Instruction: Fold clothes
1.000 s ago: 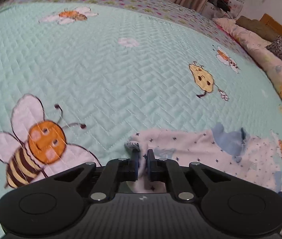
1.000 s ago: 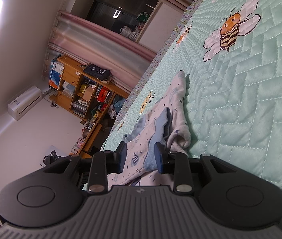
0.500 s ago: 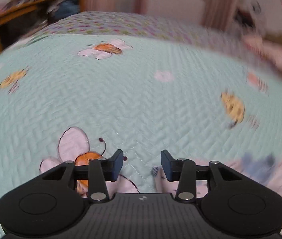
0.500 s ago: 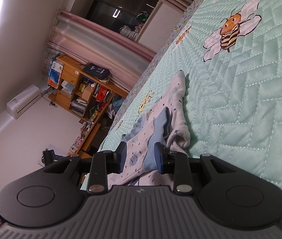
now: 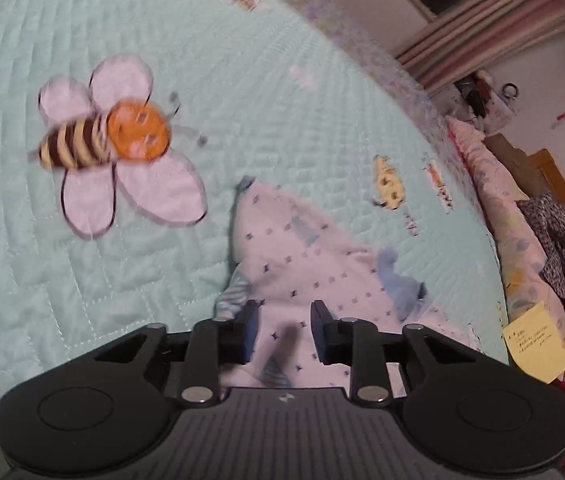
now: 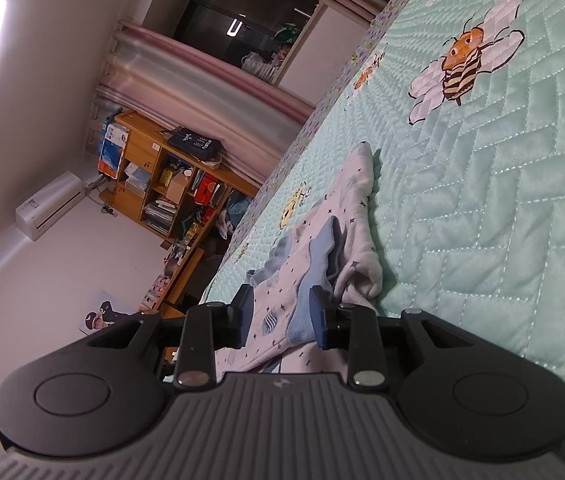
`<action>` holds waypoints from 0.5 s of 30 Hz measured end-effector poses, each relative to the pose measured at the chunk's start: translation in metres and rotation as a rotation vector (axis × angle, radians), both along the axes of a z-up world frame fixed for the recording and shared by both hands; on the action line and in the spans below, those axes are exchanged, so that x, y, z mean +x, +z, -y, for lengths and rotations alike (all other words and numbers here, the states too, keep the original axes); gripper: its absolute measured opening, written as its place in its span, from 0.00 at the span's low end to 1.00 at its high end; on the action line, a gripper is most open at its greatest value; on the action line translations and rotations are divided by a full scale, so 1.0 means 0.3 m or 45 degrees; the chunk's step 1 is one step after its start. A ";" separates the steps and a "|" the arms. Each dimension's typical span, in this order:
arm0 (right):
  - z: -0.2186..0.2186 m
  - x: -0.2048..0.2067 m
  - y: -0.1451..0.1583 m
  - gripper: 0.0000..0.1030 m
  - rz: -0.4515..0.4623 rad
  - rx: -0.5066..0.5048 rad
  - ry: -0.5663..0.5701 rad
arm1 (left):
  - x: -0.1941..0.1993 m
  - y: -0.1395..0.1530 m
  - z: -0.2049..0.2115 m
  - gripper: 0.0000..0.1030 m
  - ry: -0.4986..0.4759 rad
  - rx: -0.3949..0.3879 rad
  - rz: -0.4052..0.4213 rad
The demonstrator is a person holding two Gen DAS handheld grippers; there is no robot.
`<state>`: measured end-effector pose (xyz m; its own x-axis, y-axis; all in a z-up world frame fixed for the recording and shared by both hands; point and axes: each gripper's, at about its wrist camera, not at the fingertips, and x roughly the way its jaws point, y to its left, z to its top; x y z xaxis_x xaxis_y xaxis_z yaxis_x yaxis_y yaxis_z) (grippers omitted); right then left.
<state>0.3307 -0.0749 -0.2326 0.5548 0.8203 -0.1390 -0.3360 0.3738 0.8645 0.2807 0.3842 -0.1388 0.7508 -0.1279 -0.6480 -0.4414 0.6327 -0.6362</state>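
A small white garment (image 5: pixel 302 248) with dark star dots and light blue trim lies crumpled on the mint quilted bedspread (image 5: pixel 242 80). My left gripper (image 5: pixel 282 320) hovers over the garment's near part, next to a striped cuff (image 5: pixel 232 300). Its jaws stand apart and are closing; cloth lies below them, and the pads do not press on it. In the right wrist view the garment (image 6: pixel 354 200) stretches away along the bedspread (image 6: pixel 502 200). My right gripper (image 6: pixel 280 316) is shut on its bunched near end, white cloth and blue trim filling the gap.
An embroidered bee (image 5: pixel 102 136) sits left of the garment. Pillows and bedding (image 5: pixel 522 216) pile along the right edge by a wooden headboard, with a yellow note (image 5: pixel 538 340). A wooden shelf (image 6: pixel 170 184) and curtains (image 6: pixel 202 92) stand beyond the bed.
My left gripper let go of the garment's cuff, opened, then rolled and swung across so it now sits over the garment. The right gripper has kept still.
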 end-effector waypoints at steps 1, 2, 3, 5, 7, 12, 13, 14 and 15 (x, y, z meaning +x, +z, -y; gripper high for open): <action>0.000 0.000 0.000 0.32 0.000 0.002 0.000 | -0.009 0.026 0.006 0.44 -0.005 0.011 0.029; 0.000 0.000 0.000 0.32 0.000 0.003 0.001 | -0.020 0.046 0.014 0.49 -0.004 0.003 0.063; 0.001 0.000 0.000 0.32 0.000 0.005 0.001 | -0.031 0.065 0.022 0.58 -0.003 -0.005 0.096; 0.002 0.000 -0.001 0.32 0.000 0.007 0.001 | -0.033 0.064 0.060 0.65 -0.022 0.078 0.038; 0.002 0.001 -0.001 0.32 0.000 0.007 0.001 | -0.008 0.006 0.081 0.54 -0.036 0.198 -0.173; -0.001 0.000 -0.002 0.32 0.000 0.004 0.001 | -0.039 0.014 0.076 0.52 0.048 0.163 -0.115; -0.001 0.000 -0.001 0.32 0.000 0.004 0.001 | -0.050 0.034 0.079 0.52 0.054 0.142 -0.068; 0.000 -0.001 0.000 0.32 0.000 0.004 0.001 | -0.061 0.053 0.082 0.55 0.059 0.121 -0.021; 0.000 -0.001 0.001 0.32 0.000 0.004 0.001 | -0.063 0.051 0.093 0.62 0.040 0.126 -0.029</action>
